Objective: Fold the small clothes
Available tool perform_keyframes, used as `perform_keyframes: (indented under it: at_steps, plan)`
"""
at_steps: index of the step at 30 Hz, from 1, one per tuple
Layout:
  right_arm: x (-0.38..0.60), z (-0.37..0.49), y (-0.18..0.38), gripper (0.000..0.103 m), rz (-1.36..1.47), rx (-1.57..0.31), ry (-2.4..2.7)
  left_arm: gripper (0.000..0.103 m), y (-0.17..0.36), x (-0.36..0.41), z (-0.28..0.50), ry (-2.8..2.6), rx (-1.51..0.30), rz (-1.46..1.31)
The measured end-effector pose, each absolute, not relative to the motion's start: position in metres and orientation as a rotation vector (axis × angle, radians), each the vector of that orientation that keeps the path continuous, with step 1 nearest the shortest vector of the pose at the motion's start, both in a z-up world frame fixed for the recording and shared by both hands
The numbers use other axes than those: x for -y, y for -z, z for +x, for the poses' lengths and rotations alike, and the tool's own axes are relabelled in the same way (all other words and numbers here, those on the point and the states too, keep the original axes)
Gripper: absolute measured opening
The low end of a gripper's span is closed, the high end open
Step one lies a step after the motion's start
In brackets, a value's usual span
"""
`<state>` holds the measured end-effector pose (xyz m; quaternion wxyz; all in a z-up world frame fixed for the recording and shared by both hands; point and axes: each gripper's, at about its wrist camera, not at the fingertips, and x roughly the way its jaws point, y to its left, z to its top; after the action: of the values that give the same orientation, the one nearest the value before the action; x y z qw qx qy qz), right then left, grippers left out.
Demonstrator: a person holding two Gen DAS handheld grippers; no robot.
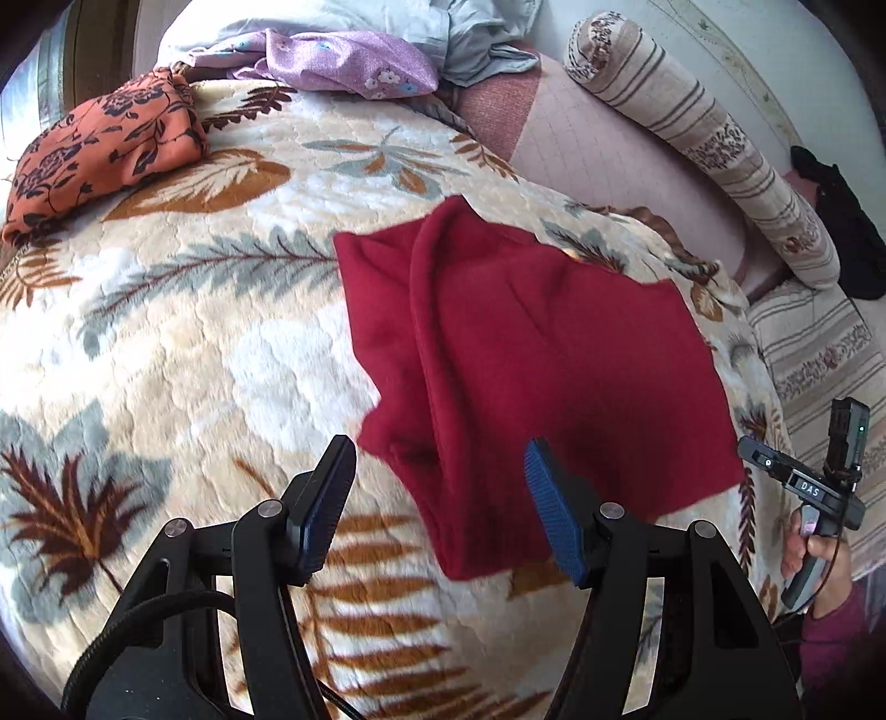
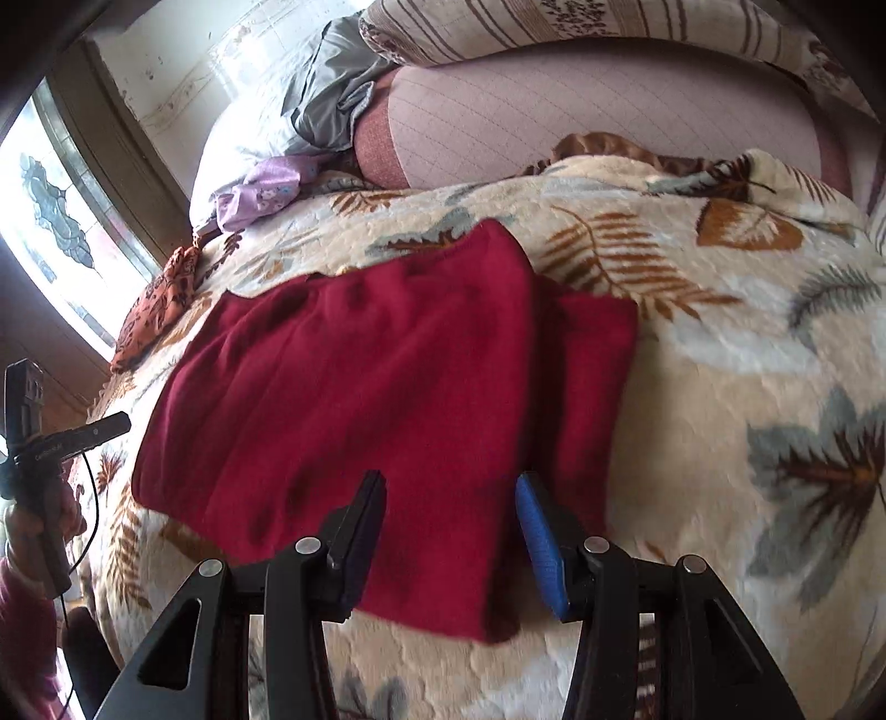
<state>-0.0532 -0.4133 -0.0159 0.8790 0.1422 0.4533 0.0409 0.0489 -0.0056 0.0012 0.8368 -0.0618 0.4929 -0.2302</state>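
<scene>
A dark red knit garment [image 1: 526, 360] lies partly folded on the leaf-patterned blanket [image 1: 194, 332], with one layer turned over along a long crease. My left gripper [image 1: 440, 493] hovers open over its near left corner, and nothing is pinched between the pads. In the right wrist view the same red garment [image 2: 387, 387] lies flat, with a narrower strip showing on its right side. My right gripper [image 2: 451, 520] is open over the near edge, its jaws moderately apart and straddling the fold line. A hand holds the right gripper's handle [image 1: 819, 487] at the far right.
An orange floral cloth [image 1: 99, 149] lies folded at the back left. A purple floral cloth [image 1: 343, 61] and a grey-blue garment [image 1: 476, 39] are heaped behind it. A striped bolster [image 1: 703, 138] and a black item [image 1: 841, 221] lie on the right. A window [image 2: 50, 221] is at the left.
</scene>
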Motion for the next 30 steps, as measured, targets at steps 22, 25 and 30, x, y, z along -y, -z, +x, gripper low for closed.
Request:
perform_keyframes:
  at_steps: [22,25,30]
  plan:
    - [0.399,-0.073,0.021,0.007,0.222,-0.911,-0.055,0.009,0.005,0.023,0.023,0.538,-1.037,0.006]
    - [0.396,-0.081,0.006,0.006,0.164,-0.891,-0.057,0.008,0.003,0.011,0.018,0.527,-1.025,0.003]
    - [0.401,-0.082,0.029,0.006,0.162,-0.952,-0.025,0.008,0.034,0.005,0.017,0.484,-1.081,-0.037]
